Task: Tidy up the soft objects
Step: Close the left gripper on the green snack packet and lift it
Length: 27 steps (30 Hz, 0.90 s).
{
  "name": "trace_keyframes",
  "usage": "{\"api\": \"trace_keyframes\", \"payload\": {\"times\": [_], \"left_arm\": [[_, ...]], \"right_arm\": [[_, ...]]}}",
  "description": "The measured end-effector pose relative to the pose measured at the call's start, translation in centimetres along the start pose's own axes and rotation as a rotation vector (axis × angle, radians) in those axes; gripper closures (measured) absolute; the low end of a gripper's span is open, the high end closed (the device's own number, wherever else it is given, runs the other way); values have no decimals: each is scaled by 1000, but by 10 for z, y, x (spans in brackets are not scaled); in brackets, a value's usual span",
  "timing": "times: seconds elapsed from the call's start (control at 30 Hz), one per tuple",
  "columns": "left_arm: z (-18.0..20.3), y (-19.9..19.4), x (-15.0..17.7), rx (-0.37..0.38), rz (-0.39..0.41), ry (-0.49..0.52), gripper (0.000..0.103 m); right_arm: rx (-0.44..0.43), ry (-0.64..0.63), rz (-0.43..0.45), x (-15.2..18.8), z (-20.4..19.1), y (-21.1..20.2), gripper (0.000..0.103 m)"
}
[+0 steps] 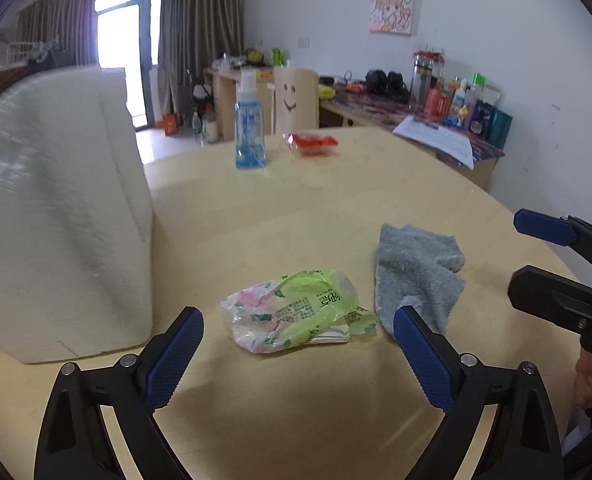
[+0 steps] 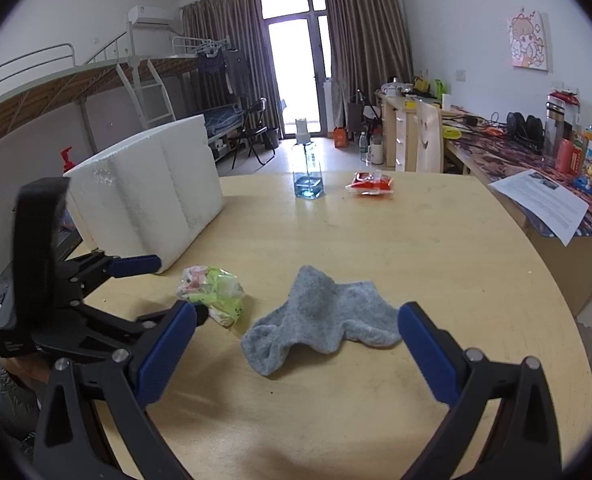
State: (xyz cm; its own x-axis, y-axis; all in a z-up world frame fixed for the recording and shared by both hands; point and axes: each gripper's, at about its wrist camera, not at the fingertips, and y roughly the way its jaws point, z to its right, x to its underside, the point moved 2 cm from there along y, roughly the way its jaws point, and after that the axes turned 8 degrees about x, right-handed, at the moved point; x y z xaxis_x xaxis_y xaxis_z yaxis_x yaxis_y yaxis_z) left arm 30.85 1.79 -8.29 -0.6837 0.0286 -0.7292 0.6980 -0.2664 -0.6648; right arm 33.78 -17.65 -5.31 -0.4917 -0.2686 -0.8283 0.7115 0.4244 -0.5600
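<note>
Reaching leftmost first, we hold the left hand-held gripper (image 1: 298, 354) spread wide and empty over the crumpled plastic bag (image 1: 296, 312), which lies on the worktop (image 1: 296, 208) at twelve o'clock of its fingers; we should centre the bag before pinching, low on its bulk. At two o'clock lies the grey cloth (image 1: 416, 272). Our right hand-held gripper (image 2: 298, 346) gapes wide and empty before that cloth. Only the right view shows the bunk bed (image 2: 95, 76).
</note>
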Motion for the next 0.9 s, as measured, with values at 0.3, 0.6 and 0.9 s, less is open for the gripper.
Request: {"api": "trace_keyframes", "payload": {"times": [0.3, 0.6, 0.9], "left_arm": [[-9, 19, -4, 15, -56, -30, 16], [-11, 25, 0, 37, -102, -51, 29], [-15, 23, 2, 75, -95, -76, 41]], "right_arm": [[-4, 10, -18, -1, 3, 9, 1], [-2, 13, -32, -1, 4, 11, 1], [-11, 12, -49, 2, 2, 15, 1]]}}
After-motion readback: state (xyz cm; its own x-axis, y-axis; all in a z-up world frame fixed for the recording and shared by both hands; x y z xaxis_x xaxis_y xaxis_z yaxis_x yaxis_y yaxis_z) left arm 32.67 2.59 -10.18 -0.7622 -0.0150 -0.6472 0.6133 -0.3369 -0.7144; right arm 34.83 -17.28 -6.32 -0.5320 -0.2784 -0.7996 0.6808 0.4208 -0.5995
